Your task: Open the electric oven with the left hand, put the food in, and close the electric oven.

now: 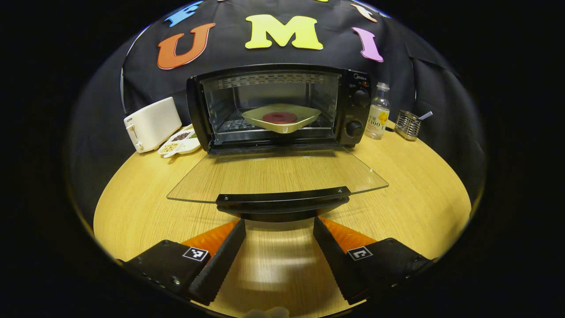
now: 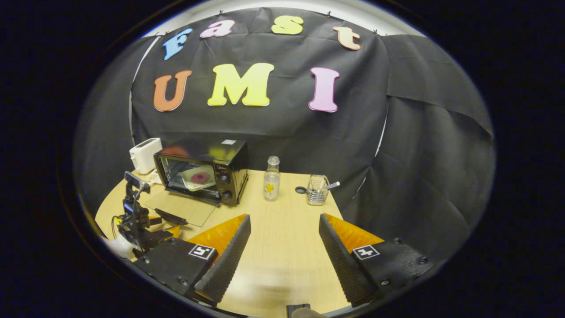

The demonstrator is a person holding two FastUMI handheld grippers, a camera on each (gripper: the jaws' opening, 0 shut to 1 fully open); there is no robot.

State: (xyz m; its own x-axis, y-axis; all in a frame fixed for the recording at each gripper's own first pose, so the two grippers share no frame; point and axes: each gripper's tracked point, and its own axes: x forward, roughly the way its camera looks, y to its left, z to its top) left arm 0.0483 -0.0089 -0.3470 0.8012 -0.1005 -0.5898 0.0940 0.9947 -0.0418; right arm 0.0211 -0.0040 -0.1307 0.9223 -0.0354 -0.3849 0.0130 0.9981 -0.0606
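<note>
Oven stands toward the bench's far edge, its glass door folded down flat and its handle just ahead of my left tool, whose fingers are spread and hold nothing. Plate with the round dark food sits inside on the rack. Toaster and a small snack dish lie toward the far left corner; bottle and wire holder toward the far right. My right tool hangs open over the bench's near right, empty.
</note>
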